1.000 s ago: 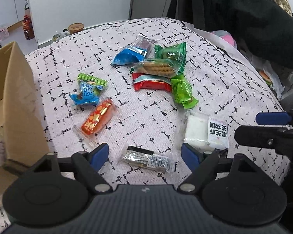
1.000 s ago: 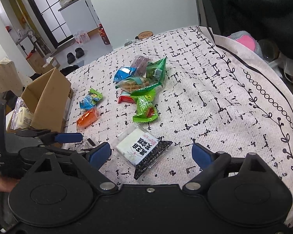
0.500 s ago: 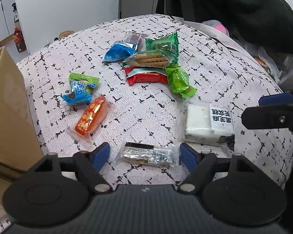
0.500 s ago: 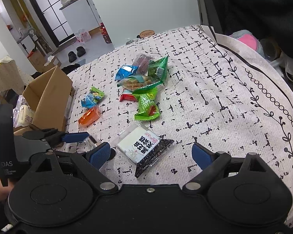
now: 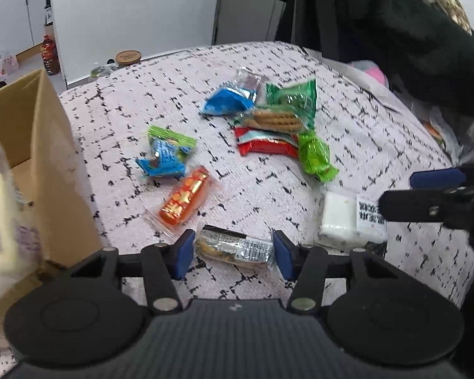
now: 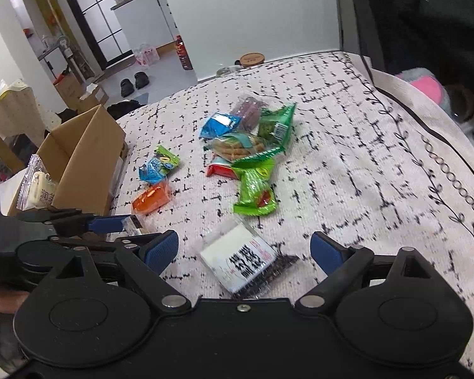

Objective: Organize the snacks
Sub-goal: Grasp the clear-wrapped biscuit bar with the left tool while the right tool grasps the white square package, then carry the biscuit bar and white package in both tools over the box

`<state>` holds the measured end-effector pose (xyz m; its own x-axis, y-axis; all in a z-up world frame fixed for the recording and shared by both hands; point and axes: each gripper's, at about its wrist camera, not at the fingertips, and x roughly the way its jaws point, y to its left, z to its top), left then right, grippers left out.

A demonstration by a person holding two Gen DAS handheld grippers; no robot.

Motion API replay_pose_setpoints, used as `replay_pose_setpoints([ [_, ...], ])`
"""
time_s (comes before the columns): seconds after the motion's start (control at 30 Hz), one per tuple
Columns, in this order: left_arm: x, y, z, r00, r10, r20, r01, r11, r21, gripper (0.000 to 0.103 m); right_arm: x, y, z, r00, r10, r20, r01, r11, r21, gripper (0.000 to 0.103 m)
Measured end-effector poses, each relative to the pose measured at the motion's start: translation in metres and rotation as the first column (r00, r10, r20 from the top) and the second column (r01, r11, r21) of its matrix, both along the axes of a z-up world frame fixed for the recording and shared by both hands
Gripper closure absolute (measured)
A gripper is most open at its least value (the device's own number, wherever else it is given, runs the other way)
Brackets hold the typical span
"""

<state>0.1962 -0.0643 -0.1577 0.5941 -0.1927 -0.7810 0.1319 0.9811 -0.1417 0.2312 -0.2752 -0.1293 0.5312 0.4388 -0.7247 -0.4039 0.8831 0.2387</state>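
Left gripper (image 5: 233, 254) has just been closing its blue-padded jaws around a clear-wrapped brown snack bar with a black-and-silver label (image 5: 233, 248); the pads sit at its two ends, though whether they press on it I cannot tell. Right gripper (image 6: 245, 252) stands wide open, holding nothing, over a white-and-black square packet (image 6: 241, 260). Farther out on the speckled white cloth (image 5: 347, 110) lie an orange packet (image 5: 185, 200) and a heap of green, blue and red wrappers (image 5: 278, 126). An open cardboard box (image 5: 44, 164) stands left.
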Motion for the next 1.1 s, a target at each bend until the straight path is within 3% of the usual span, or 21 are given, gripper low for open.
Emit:
replay_pose_setpoints([
  [0.43,-0.005,0.008,0.007,0.999,0.046,-0.006,-0.047,0.998,-0.029,0.051,0.011,0.031,-0.018,0.994,0.101,-0.037,-0.102,0.994,-0.03,0.013],
  [0.53,-0.005,0.009,0.004,0.998,0.061,-0.015,-0.062,0.998,-0.023,0.051,0.013,0.032,-0.026,0.992,0.108,-0.067,-0.113,0.991,-0.071,0.022],
  [0.73,-0.008,0.009,0.009,0.998,0.058,-0.001,-0.058,0.998,-0.037,0.051,0.009,0.029,-0.035,0.99,0.111,-0.091,-0.121,0.987,-0.11,0.055],
  [1.1,-0.019,0.014,0.048,0.994,0.058,0.096,-0.052,0.997,-0.064,0.051,0.003,0.025,-0.015,0.994,0.09,-0.066,-0.095,0.993,-0.076,0.057],
])
